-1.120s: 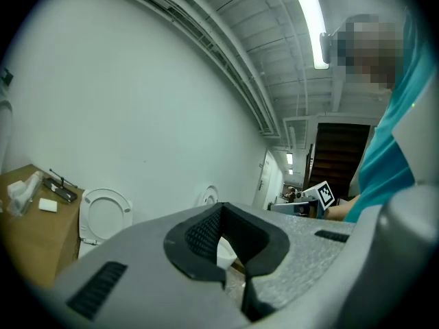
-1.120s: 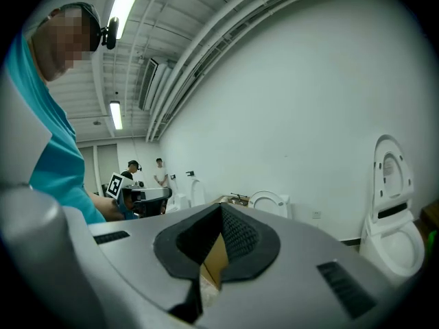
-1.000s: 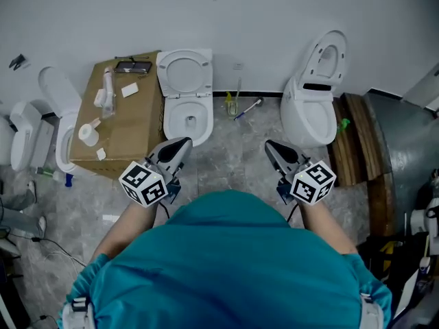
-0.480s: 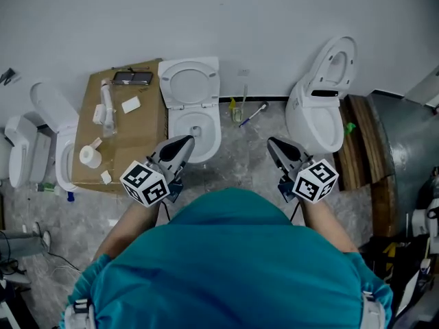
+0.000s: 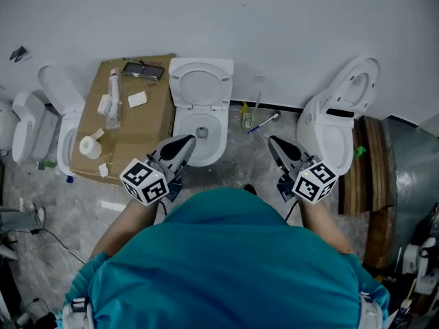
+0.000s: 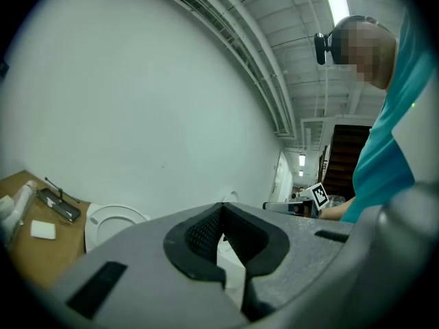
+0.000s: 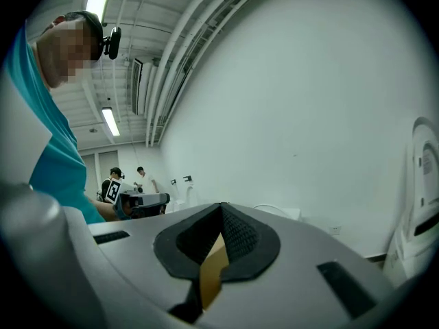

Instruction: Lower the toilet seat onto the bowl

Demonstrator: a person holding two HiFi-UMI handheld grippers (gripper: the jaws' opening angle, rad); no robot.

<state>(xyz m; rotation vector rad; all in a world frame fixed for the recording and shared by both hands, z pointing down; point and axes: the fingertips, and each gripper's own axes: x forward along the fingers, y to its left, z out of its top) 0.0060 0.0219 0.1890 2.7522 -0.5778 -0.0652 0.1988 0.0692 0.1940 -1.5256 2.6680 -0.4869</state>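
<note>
Ahead, toilet seat (image 5: 201, 88) upright, long axis vertical.

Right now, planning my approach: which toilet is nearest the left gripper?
The middle toilet, beside the cardboard box; its bowl sits just ahead of the left gripper, unlike the outer two.

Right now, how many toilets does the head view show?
3: the middle toilet at the wall; the right toilet; the left toilet beside the cardboard box. White shapes farther left may be a fourth.

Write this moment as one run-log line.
left gripper: shut, empty | right gripper: shut, empty | middle toilet seat: raised, untouched
</note>
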